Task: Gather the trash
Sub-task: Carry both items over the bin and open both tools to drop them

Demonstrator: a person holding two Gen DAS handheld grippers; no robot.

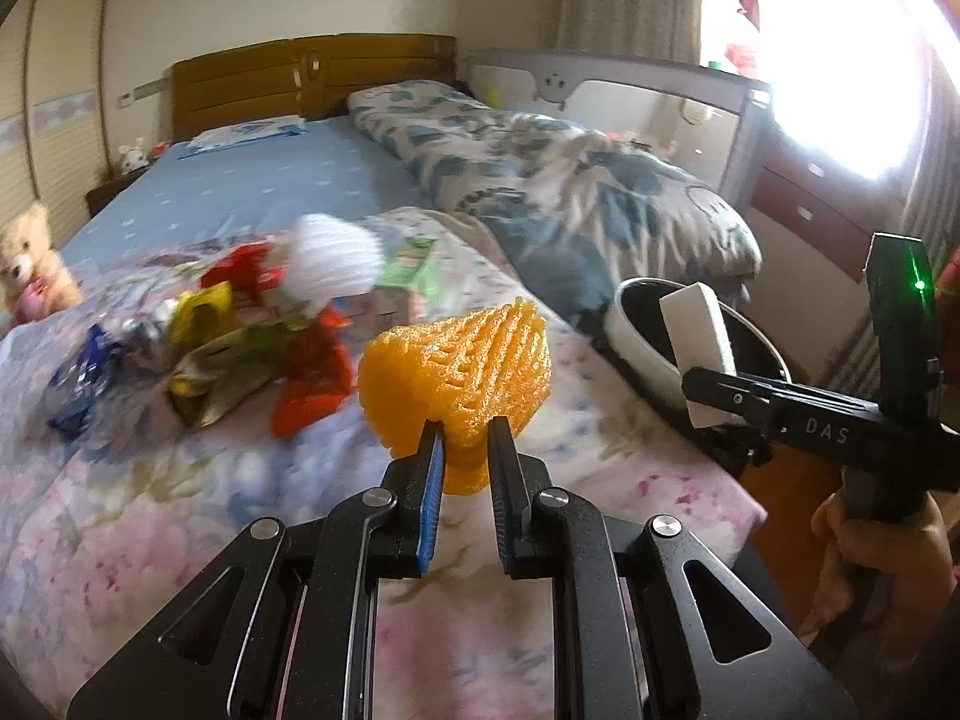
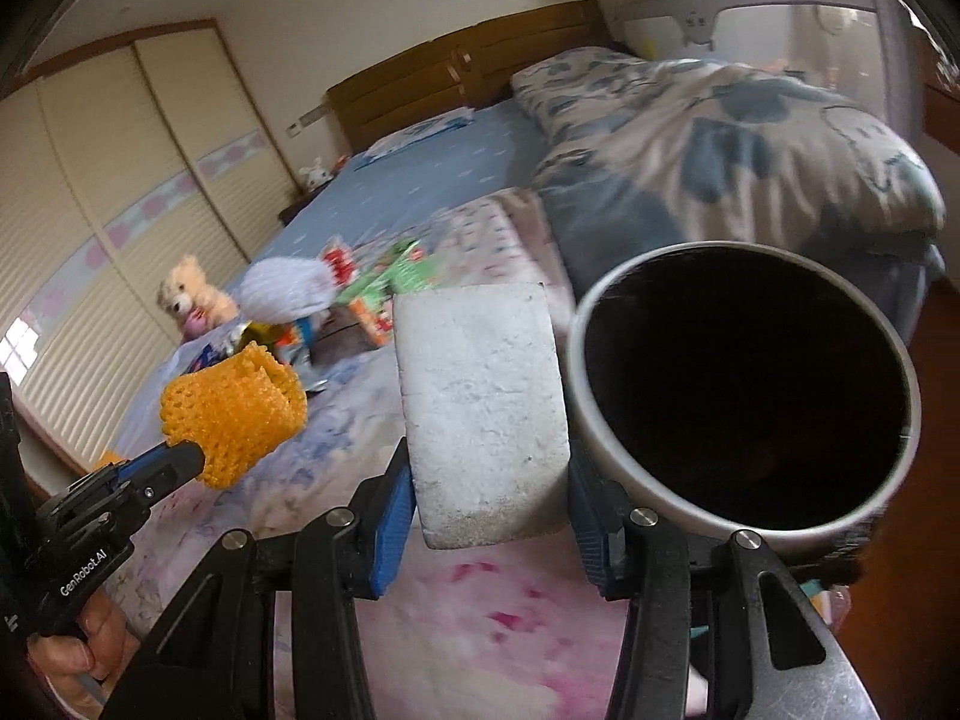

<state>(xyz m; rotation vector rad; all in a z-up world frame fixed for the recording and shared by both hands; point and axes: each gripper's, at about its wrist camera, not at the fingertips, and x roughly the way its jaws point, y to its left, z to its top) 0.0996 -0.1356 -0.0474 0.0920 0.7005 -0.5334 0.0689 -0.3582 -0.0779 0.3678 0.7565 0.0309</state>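
Observation:
My left gripper [image 1: 467, 429] is shut on an orange foam net sleeve [image 1: 462, 360], held above the flowered bed cover. In the right wrist view that net [image 2: 234, 414] sits at the left gripper's tip [image 2: 198, 456]. My right gripper [image 2: 489, 462] is shut on a white foam block [image 2: 480, 396], which stands upright between the blue pads. Just right of the block is a round bin [image 2: 636, 480] with a pale rim and a dark inside. From the left wrist, the block [image 1: 699, 336] hangs over the bin's mouth [image 1: 630, 330]. A blurred heap of coloured wrappers [image 1: 240, 336] and a white foam net [image 1: 333, 264] lie on the bed.
A folded floral quilt [image 1: 570, 192] lies along the bed's right side behind the bin. A teddy bear [image 1: 30, 270] sits at the bed's left edge. The wooden headboard [image 1: 312, 78], a cot [image 1: 630, 90] and wardrobe doors [image 2: 90, 210] ring the bed.

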